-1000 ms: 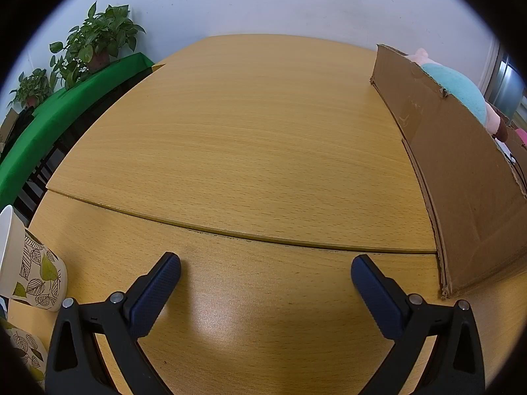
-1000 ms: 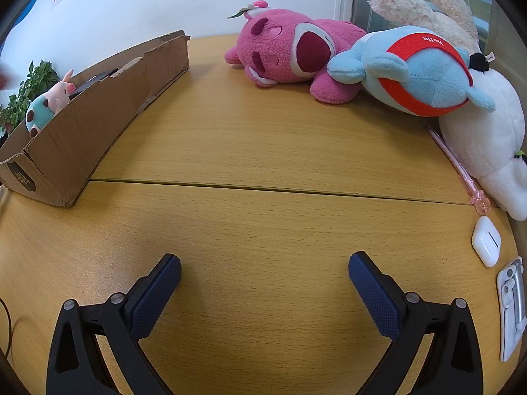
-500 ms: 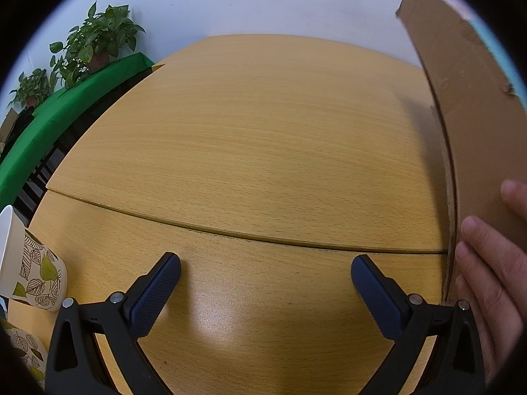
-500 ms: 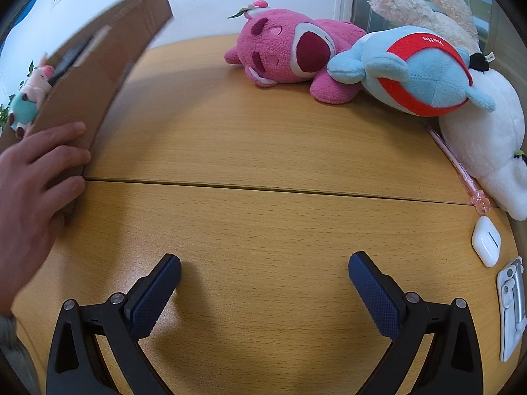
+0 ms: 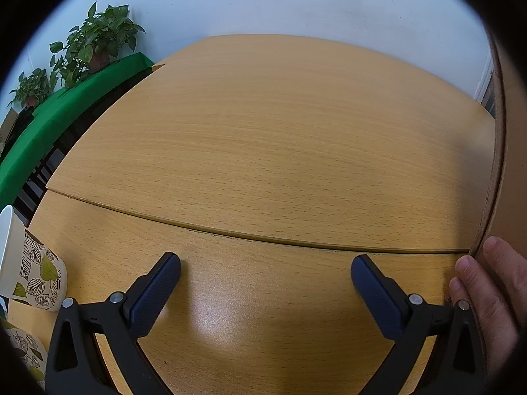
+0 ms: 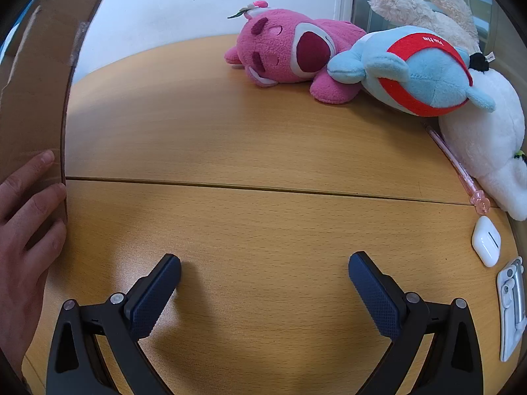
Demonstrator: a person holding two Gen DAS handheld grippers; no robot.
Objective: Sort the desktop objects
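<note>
Both my grippers, L [image 5: 265, 283] and R [image 6: 263, 279], sit released, nothing btwn fingers. A bare hand [image 6: 26, 230] grips the cardboard box [image 6: 29, 98] at my left edge; plush toys [image 6: 296, 52], earbud case [image 6: 486, 242] wait far right. Risk: if the box tips, contents spill.

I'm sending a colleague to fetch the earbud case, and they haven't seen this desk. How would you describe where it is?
On the wooden table, look along the right edge, below the white plush. The earbud case lies between the pink pen tip and a grey metal clip. It is the only smooth, glossy white pebble shape there.
</note>
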